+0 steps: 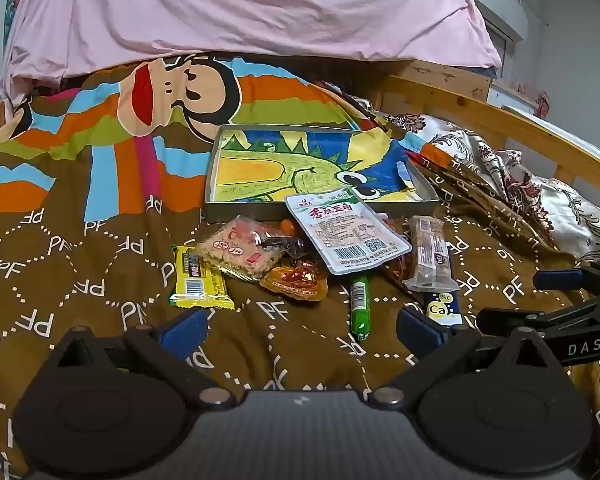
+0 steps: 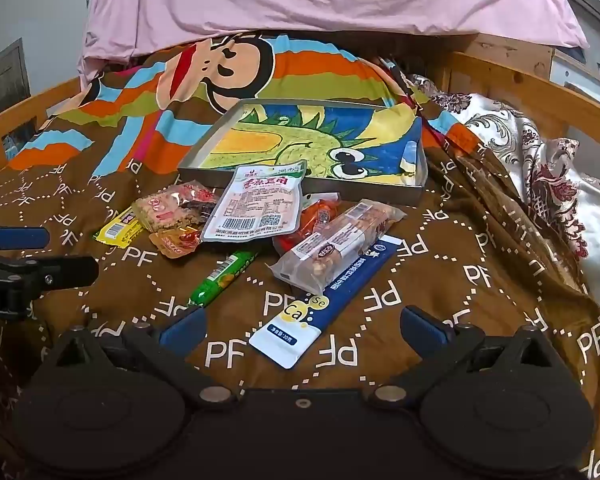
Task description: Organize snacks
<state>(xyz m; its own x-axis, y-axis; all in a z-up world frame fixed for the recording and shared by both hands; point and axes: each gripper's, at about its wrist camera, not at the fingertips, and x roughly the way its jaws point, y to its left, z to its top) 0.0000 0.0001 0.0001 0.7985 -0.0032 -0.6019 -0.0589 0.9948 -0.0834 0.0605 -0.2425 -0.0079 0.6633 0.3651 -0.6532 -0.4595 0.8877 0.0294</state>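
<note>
A pile of snacks lies on the brown bedspread before a shallow metal tray [image 1: 244, 212] [image 2: 414, 196] with a dinosaur drawing inside. A white pouch [image 1: 346, 230] [image 2: 260, 204] leans on the tray's front rim. Around it lie a yellow packet [image 1: 198, 280] [image 2: 118, 232], a cracker pack [image 1: 240, 248], an orange packet [image 1: 296, 280], a green stick [image 1: 359, 300] [image 2: 220, 276], a nut bar [image 1: 430, 258] [image 2: 340, 240] and a blue sachet [image 2: 324, 304]. My left gripper [image 1: 300, 330] is open and empty, short of the pile. My right gripper [image 2: 300, 326] is open, its fingers either side of the sachet's near end.
Wooden bed rails [image 1: 500, 120] [image 2: 32, 104] run along both sides. A pink sheet [image 1: 240, 8] hangs behind the tray. A floral quilt [image 1: 540, 184] is bunched at the right. The other gripper shows at each view's edge, in the left wrist view [image 1: 560, 296] and in the right wrist view [image 2: 20, 256].
</note>
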